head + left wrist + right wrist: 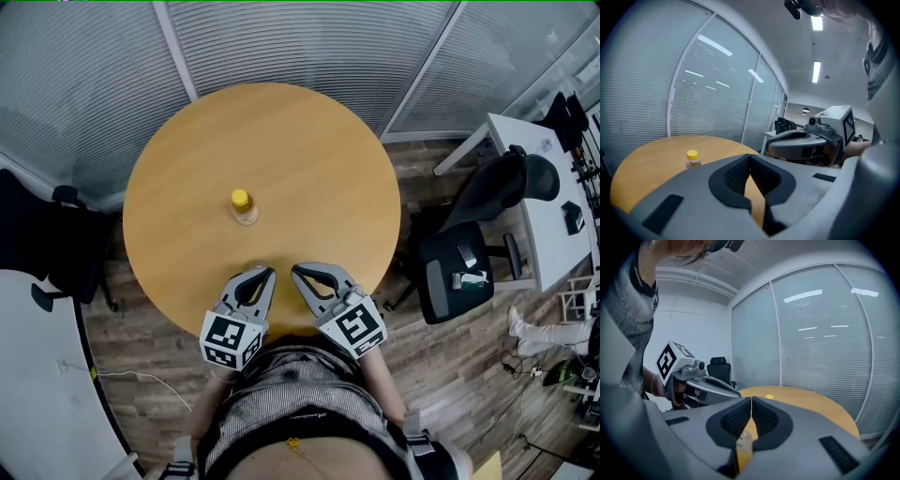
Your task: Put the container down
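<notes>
A small clear bottle with a yellow cap (243, 206) stands upright near the middle of the round wooden table (319, 159), held by nothing. My left gripper (265, 273) and right gripper (296, 272) hover side by side over the table's near edge, a good way short of the bottle. Both are shut and hold nothing. In the left gripper view the bottle (693, 159) stands ahead to the left of the shut jaws (750, 157), and the right gripper (806, 143) is alongside. In the right gripper view only the yellow cap (769, 396) peeks over the shut jaws (751, 400).
Glass walls with blinds (281, 47) curve round the far side of the table. A black office chair (469, 253) and a white desk (548, 206) stand to the right. Another dark chair (52, 244) is at the left. The person's torso (291, 403) is close to the near edge.
</notes>
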Demonstrator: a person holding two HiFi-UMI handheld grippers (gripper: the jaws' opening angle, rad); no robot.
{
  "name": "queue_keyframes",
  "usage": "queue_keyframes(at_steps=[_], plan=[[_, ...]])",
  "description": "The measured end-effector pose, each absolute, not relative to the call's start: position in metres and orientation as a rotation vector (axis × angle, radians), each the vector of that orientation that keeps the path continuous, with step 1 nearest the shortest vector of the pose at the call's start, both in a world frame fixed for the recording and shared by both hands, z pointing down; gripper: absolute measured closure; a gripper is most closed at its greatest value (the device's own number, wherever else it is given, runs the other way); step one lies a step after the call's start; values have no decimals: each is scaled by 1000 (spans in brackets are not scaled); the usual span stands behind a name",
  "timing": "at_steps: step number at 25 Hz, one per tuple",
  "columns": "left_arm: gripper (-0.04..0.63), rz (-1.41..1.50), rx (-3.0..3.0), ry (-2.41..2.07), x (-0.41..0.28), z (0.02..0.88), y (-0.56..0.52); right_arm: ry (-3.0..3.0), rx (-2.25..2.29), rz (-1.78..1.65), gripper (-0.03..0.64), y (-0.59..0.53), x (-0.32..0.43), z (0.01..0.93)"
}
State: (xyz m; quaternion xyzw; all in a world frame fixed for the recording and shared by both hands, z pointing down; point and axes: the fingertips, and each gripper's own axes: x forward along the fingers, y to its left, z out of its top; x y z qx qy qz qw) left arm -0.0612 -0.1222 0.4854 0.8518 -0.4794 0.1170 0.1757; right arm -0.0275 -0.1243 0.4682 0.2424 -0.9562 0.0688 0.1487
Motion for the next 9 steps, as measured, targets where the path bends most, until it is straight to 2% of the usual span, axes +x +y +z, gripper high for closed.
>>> queue_keyframes(at_steps=[9], plan=[[574,339,2418,-1349,-61,485,-124,-2745,685,194,595,-125,-30,468]])
